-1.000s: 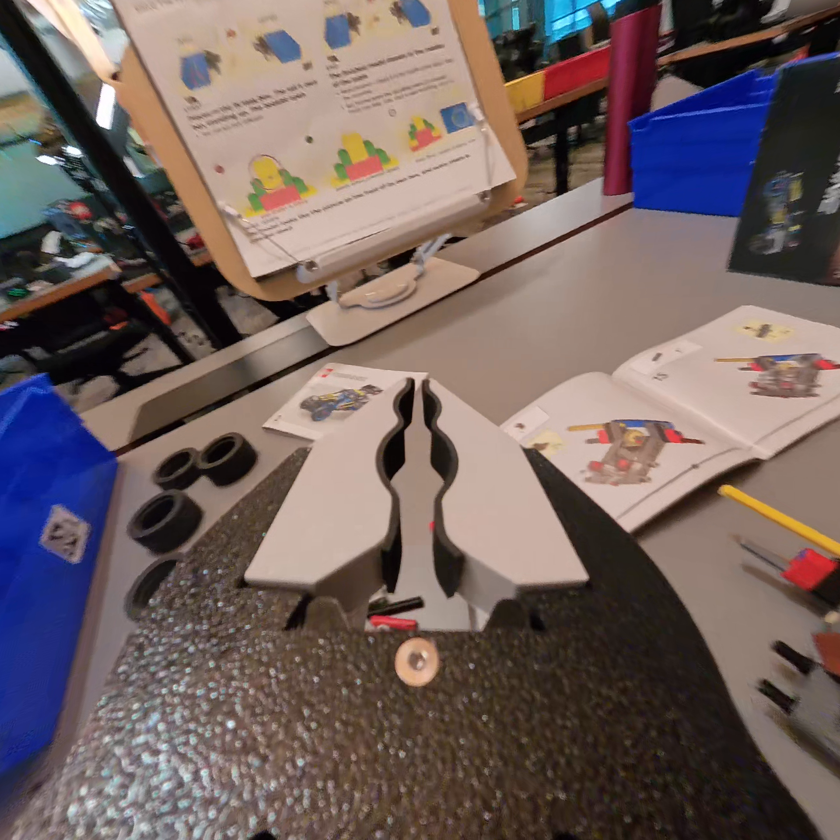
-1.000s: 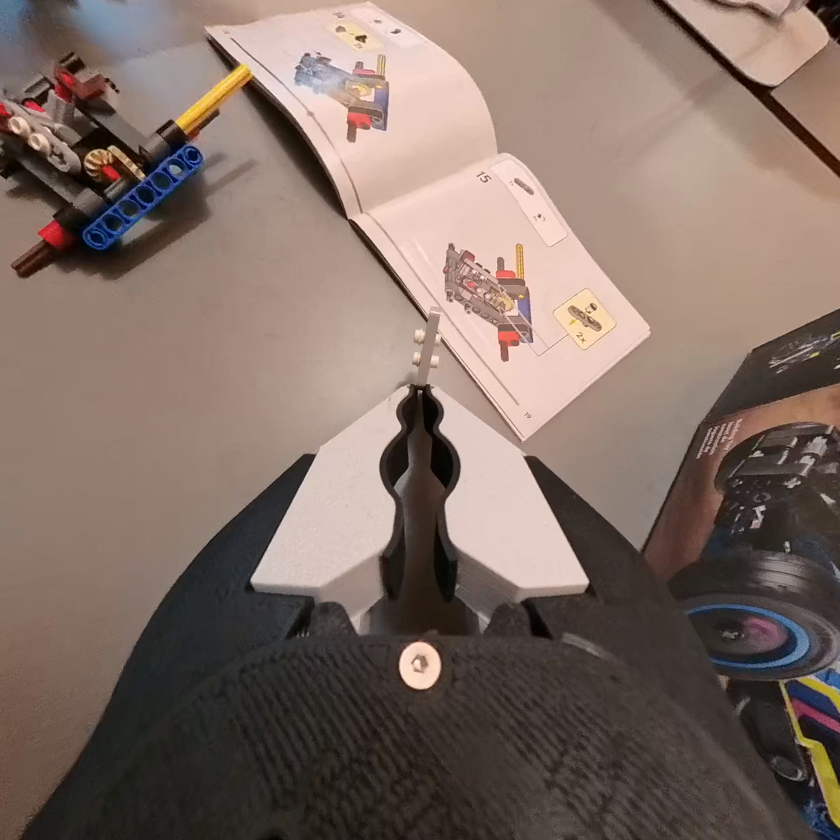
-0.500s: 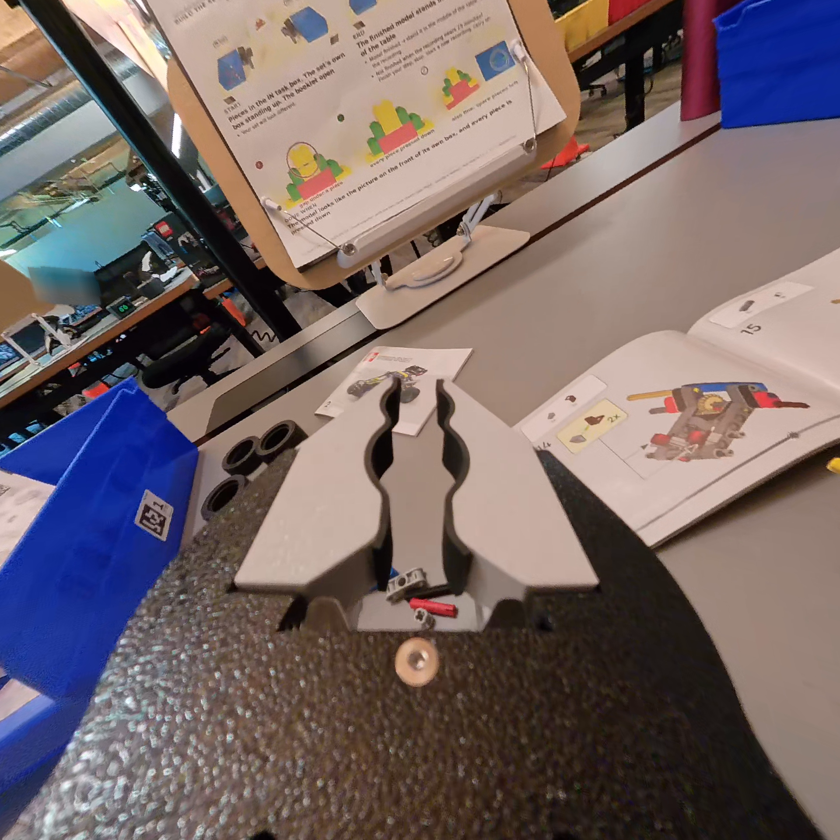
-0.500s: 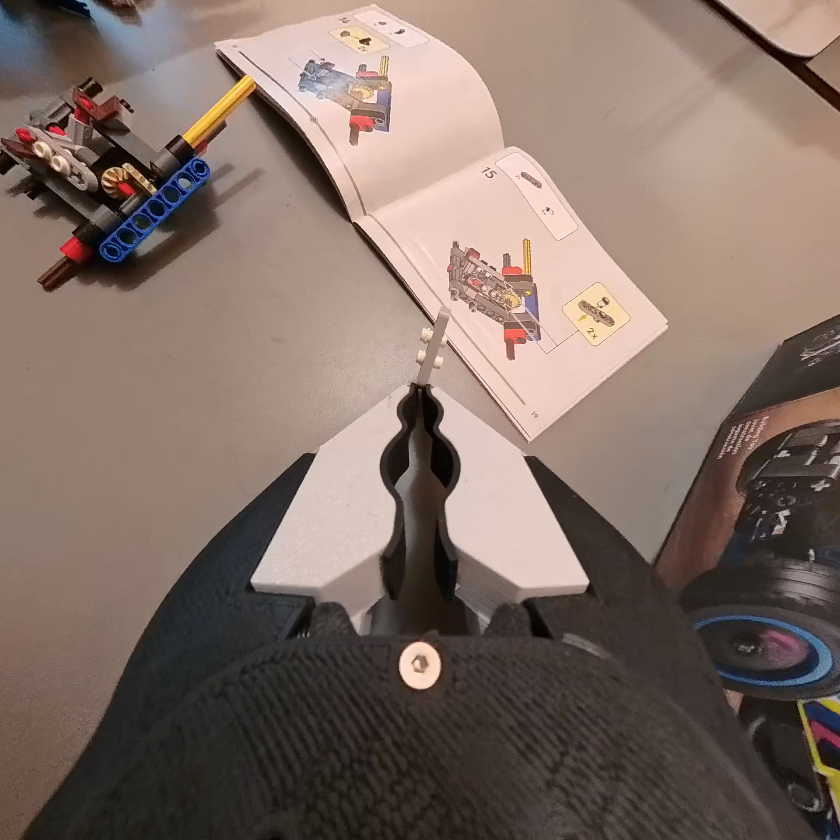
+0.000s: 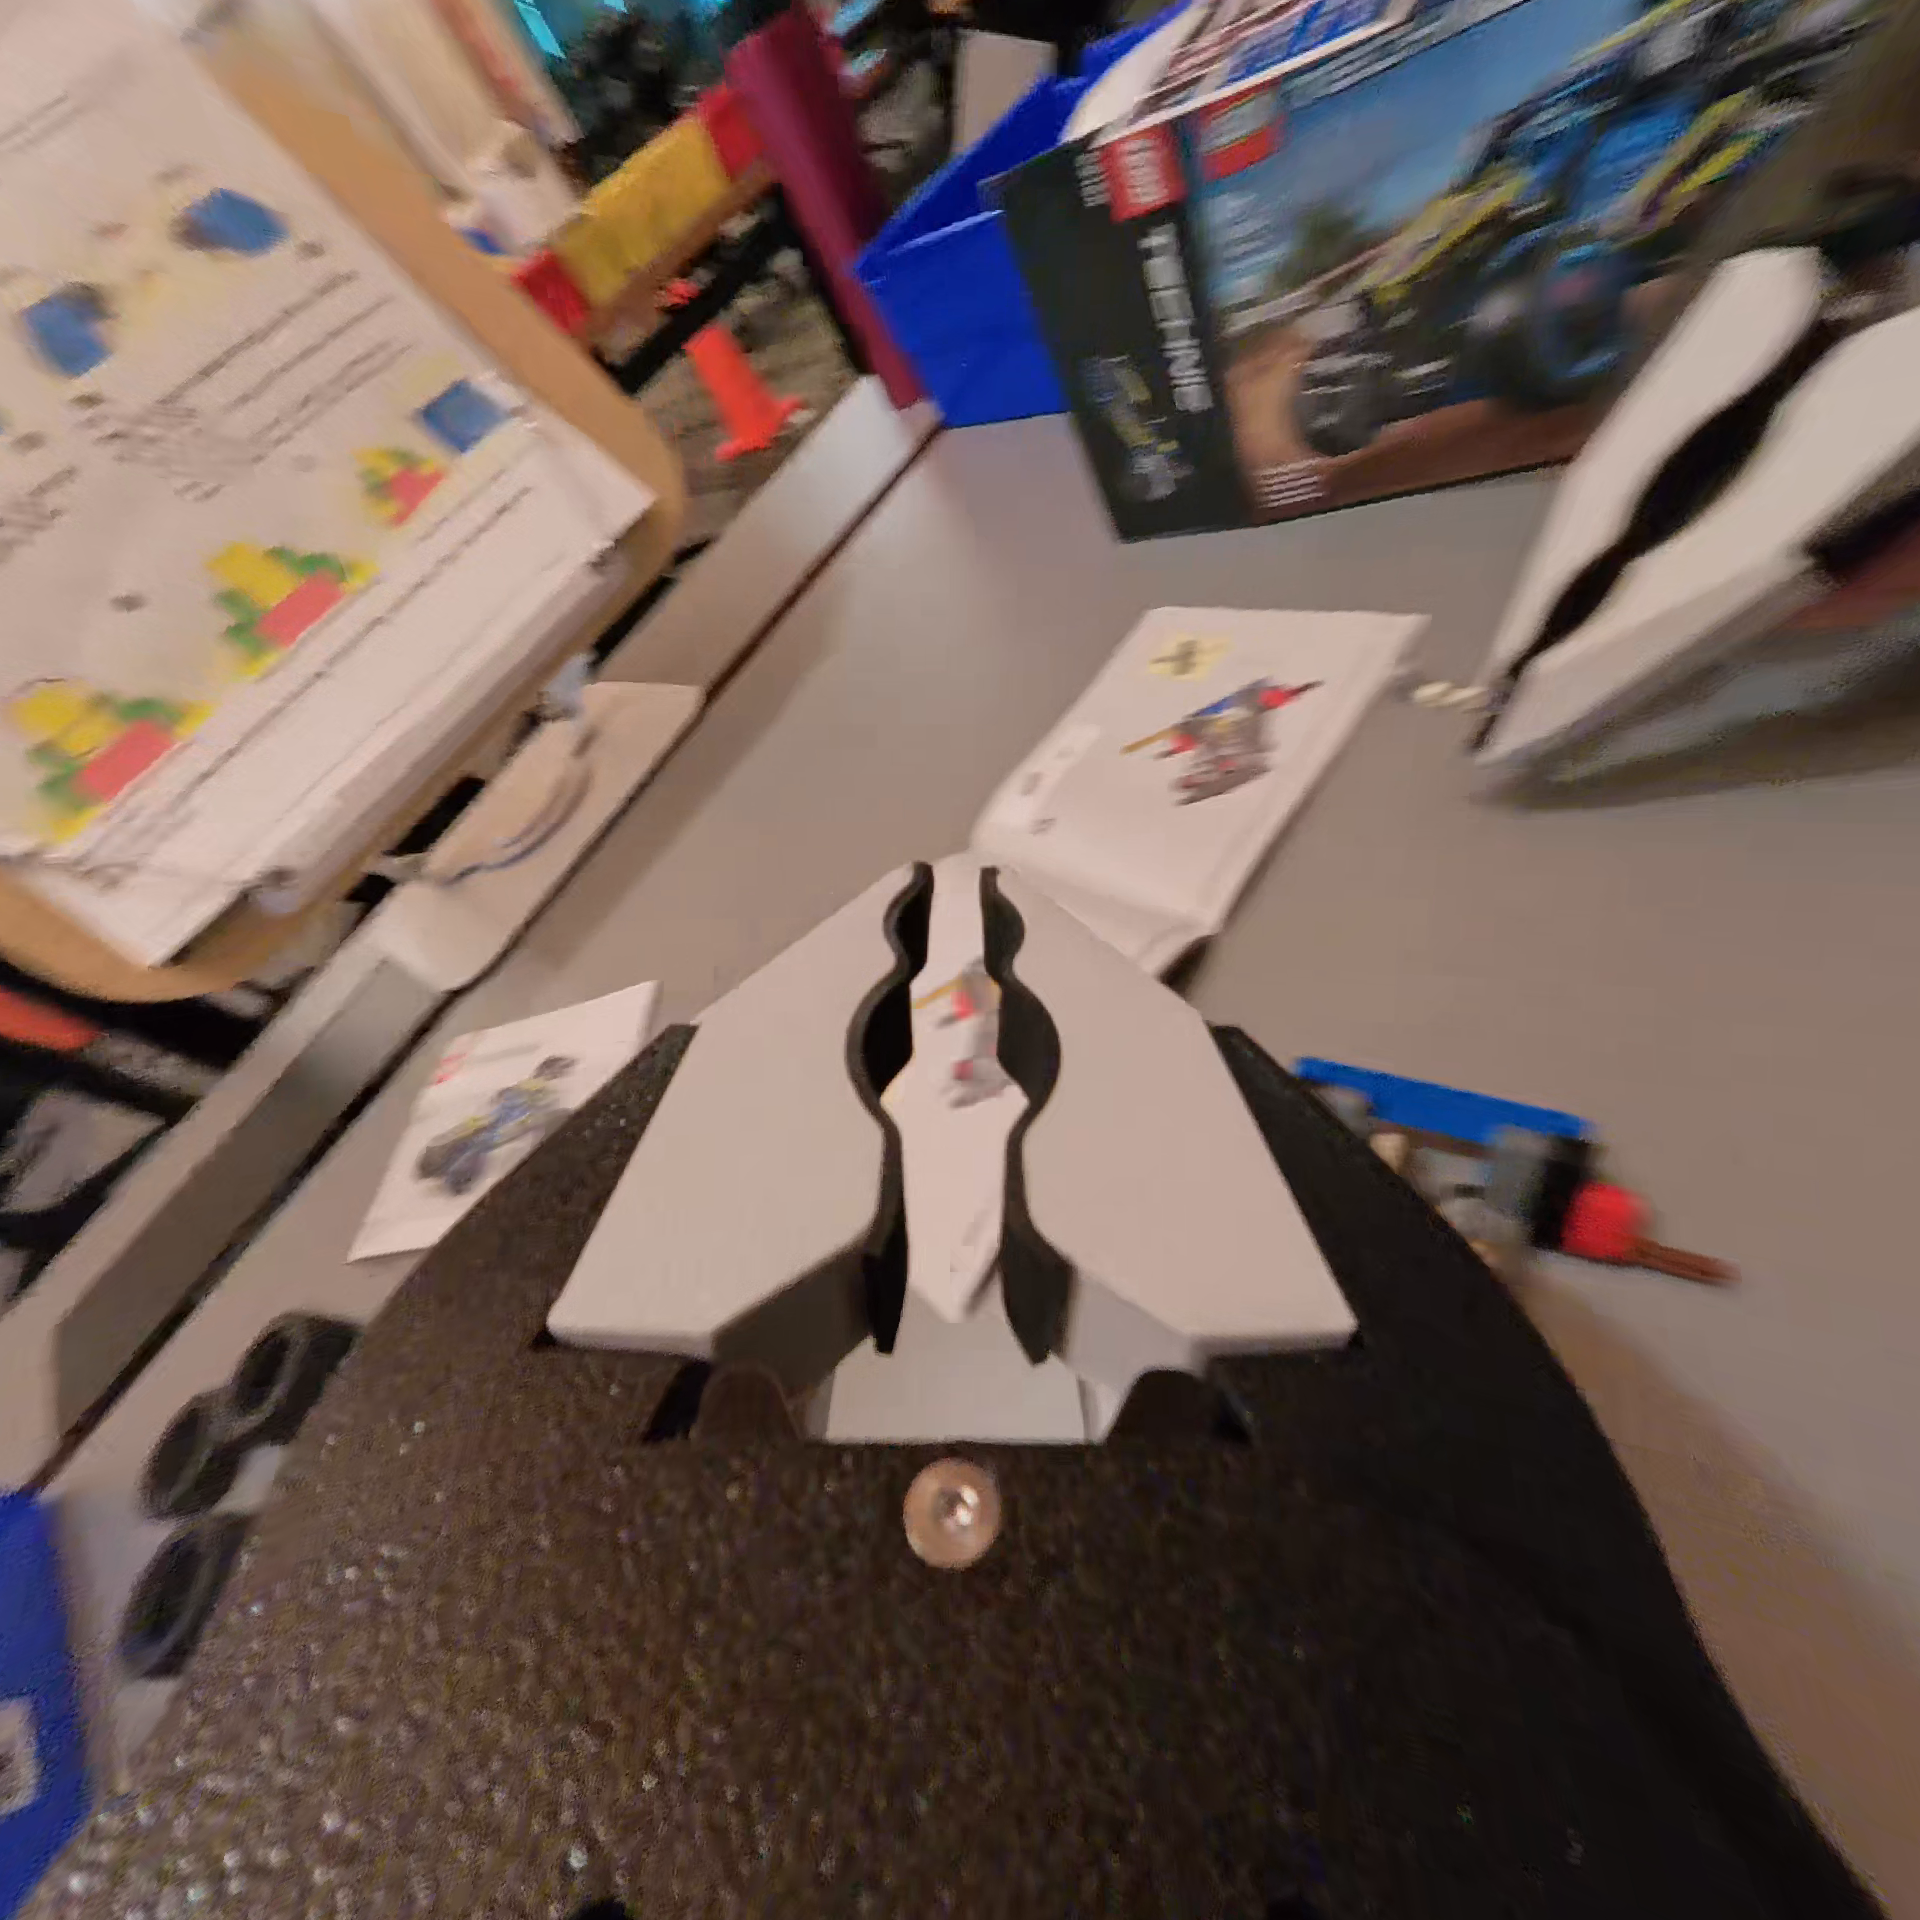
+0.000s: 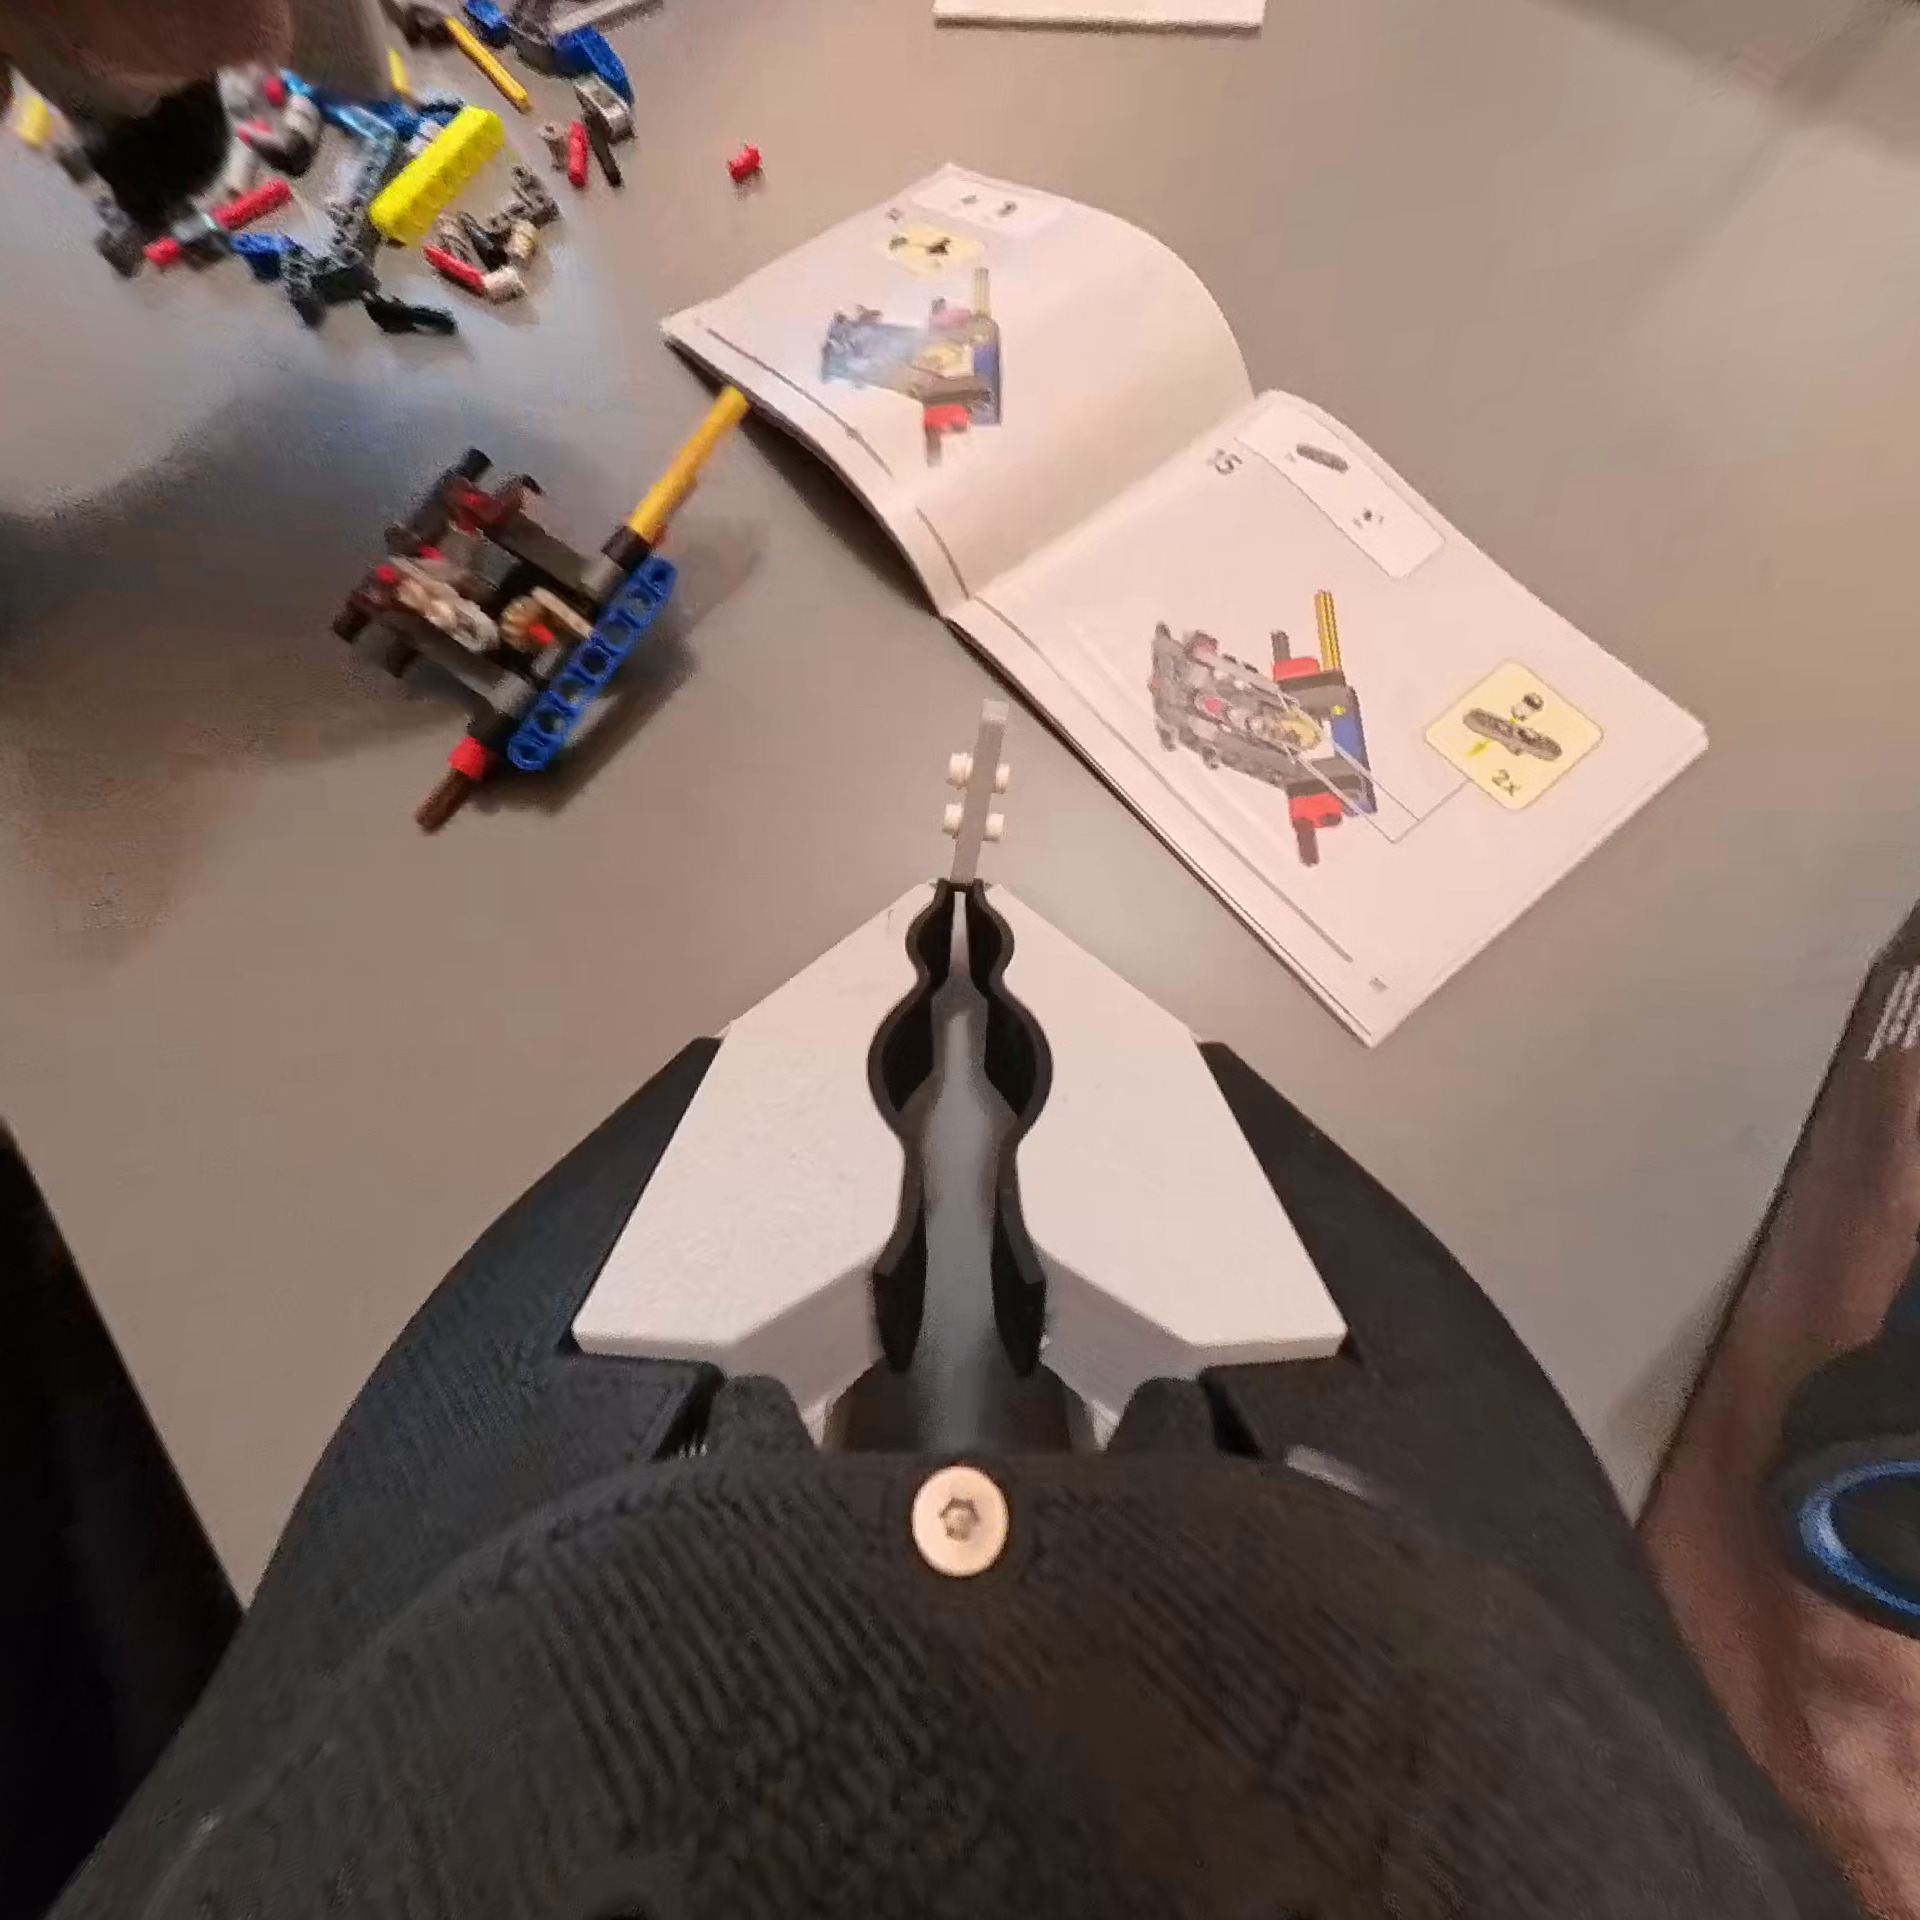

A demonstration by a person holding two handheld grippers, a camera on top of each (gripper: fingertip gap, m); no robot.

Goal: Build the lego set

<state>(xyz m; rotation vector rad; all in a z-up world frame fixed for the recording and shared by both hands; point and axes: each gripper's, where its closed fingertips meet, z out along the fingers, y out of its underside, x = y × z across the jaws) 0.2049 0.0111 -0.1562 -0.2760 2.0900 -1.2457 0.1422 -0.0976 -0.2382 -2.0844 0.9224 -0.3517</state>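
Plastic, mixed colours — loose small lego pieces (image 6: 343, 197), a scatter of pins, axles and one yellow brick at the far left of the grey bench (image 6: 312, 987). Light, hard, prone to roll or skid; judged best nipped across flat sides.

Plastic, black with blue perforated beam and long yellow axle — part-built lego chassis (image 6: 509, 623), lying on the bench left of centre, well apart from either gripper. Stiff overall, but pin joints may pop under a squeeze; hold by the black frame or the blue beam, not by the projecting yellow axle or the exposed tan gears.

Plastic, pale grey thin beam with white pins (image 6: 979, 790) — held upright at its lower end in the right gripper (image 6: 961, 888), whose tips are closed on it above the bench. Very light and slippery; the narrow hold could let it pivot when pressed home.

Paper, white open instruction booklet (image 6: 1143, 540) — flat on the bench, right of centre.

Cardboard, dark printed lego set box (image 5: 1403, 291) — standing at far right.

Left gripper (image 5: 954, 883) — narrowly parted, empty, above the booklet's near page.
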